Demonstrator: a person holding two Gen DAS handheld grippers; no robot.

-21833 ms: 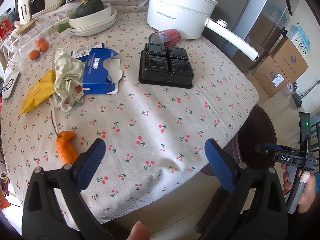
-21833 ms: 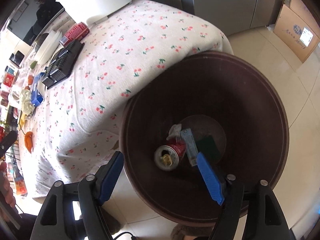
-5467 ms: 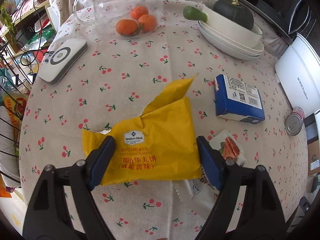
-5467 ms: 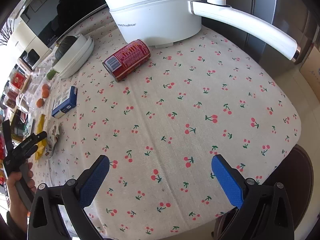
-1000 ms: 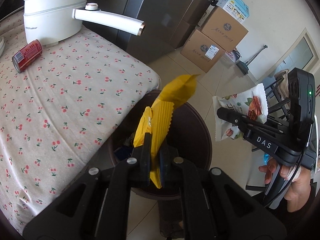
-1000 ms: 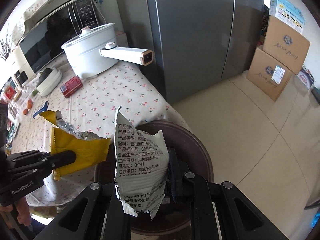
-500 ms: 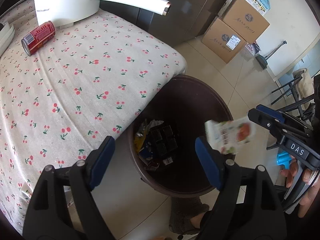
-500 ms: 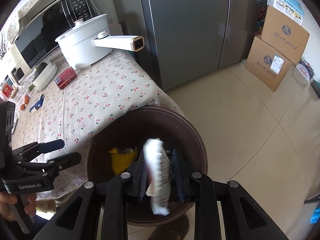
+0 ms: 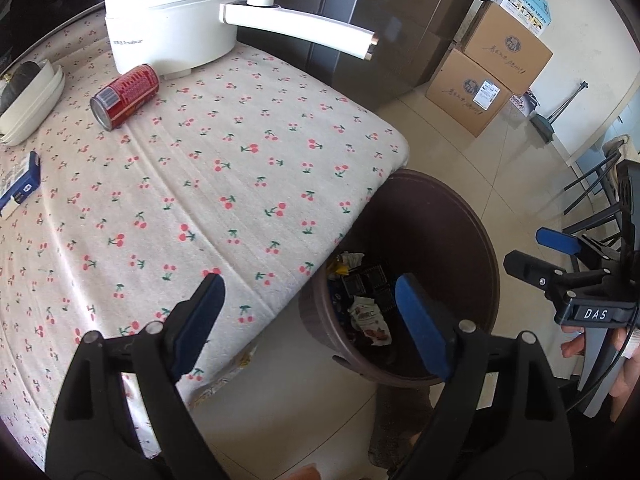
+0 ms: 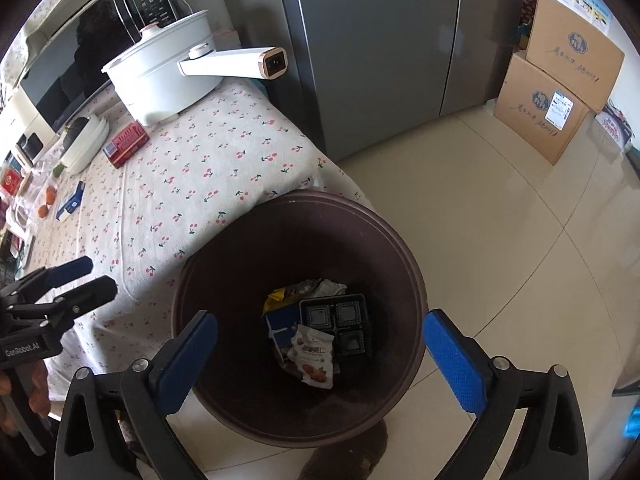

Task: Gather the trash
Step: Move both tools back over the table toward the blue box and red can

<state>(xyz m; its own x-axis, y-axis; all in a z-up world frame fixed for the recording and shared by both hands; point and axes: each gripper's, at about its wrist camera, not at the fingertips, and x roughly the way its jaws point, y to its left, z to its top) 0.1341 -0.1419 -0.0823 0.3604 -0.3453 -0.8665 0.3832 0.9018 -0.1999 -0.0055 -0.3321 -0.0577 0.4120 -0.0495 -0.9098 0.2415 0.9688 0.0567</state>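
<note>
Lying on its side at the far left of the cherry-print tablecloth (image 9: 224,168), a red can (image 9: 124,96) rests just beside the white pot (image 9: 172,32), with a blue box (image 9: 18,184) nearer at the left edge. Right of the table, the brown bin (image 10: 400,280) holds a black tray (image 10: 336,324), a yellow bag (image 10: 276,296) and a snack wrapper (image 10: 312,356). Both the left gripper (image 9: 310,312) and the right gripper (image 10: 320,352) hang over it, jaws spread wide and holding nothing.

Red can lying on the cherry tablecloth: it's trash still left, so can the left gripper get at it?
Probably yes: the left gripper is open and empty, with only bare tablecloth before the red can.
</note>
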